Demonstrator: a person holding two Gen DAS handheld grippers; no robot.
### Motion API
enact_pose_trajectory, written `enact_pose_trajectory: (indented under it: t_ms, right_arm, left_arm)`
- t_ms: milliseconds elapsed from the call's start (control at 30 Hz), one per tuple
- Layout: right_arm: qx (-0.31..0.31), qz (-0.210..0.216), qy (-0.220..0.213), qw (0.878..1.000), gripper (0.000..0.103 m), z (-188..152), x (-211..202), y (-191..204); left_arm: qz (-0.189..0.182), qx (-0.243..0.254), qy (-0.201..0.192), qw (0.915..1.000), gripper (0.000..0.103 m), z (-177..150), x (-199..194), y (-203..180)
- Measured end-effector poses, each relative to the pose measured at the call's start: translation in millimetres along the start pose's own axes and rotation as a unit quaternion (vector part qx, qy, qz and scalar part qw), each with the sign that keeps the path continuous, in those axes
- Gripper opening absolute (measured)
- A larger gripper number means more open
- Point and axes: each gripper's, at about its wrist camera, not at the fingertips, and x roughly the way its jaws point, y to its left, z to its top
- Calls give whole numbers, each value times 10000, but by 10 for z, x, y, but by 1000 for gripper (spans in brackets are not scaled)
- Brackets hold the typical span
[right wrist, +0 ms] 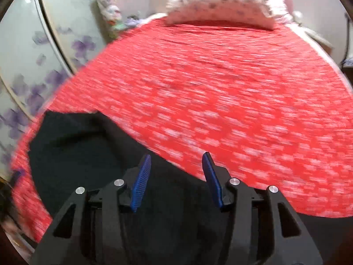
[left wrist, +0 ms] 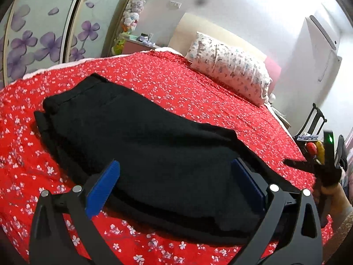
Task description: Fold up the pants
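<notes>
Black pants (left wrist: 143,137) lie folded lengthwise on a red flowered bedspread (left wrist: 198,92), waistband toward the far left. My left gripper (left wrist: 176,181) stands wide open low over the near end of the pants, with one blue pad on each side of the fabric and neither pressing on it. In the blurred right wrist view, my right gripper (right wrist: 176,176) is open above the pants (right wrist: 77,150), near their right edge, with nothing pinched between its blue pads (right wrist: 141,183).
A flower-print pillow (left wrist: 231,70) lies at the head of the bed. A wardrobe door with purple flowers (left wrist: 44,39) runs along the left side. A person's hand (left wrist: 333,198) holding a black device shows at the right edge, and a chair (left wrist: 313,121) stands behind it.
</notes>
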Motion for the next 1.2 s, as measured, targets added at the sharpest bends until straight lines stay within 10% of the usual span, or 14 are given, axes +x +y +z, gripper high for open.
enact_pose_trajectory:
  t_ms: [167,267,467,667,900,1033,1200]
  right_arm:
    - [-844,-711,610,9920,51,-250,244,-33]
    - [-811,-817,633,9913,29,-356,357,-130]
    - [-373,-1139,439,9918,36,-364,239,-222]
    - [588,251,-351,9973,58,-644,-440,-89]
    - [1274,1077,-1003,9809,63,-1138,-905,-49]
    - [1446,1205,-1096,9760,63,-1120,-910,-116]
    - [1409,1332,-1119,9746,63,-1148,-897,-57]
  left_arm:
    - [131,198,65,9997,101,-25,77,-71]
    - [300,333,158,9989,101,-42,160,-82]
    - [361,197,208,9989,101,-1,195,18]
    - [-358,-117,487,9981,101,139,133,237]
    - [-2296,-1415,1274,9545,100,190,59,660]
    - [-2598,-1767,1619,9354,100,131,90,723]
    - [-2266,-1998,1978,9325,92,22,273,710]
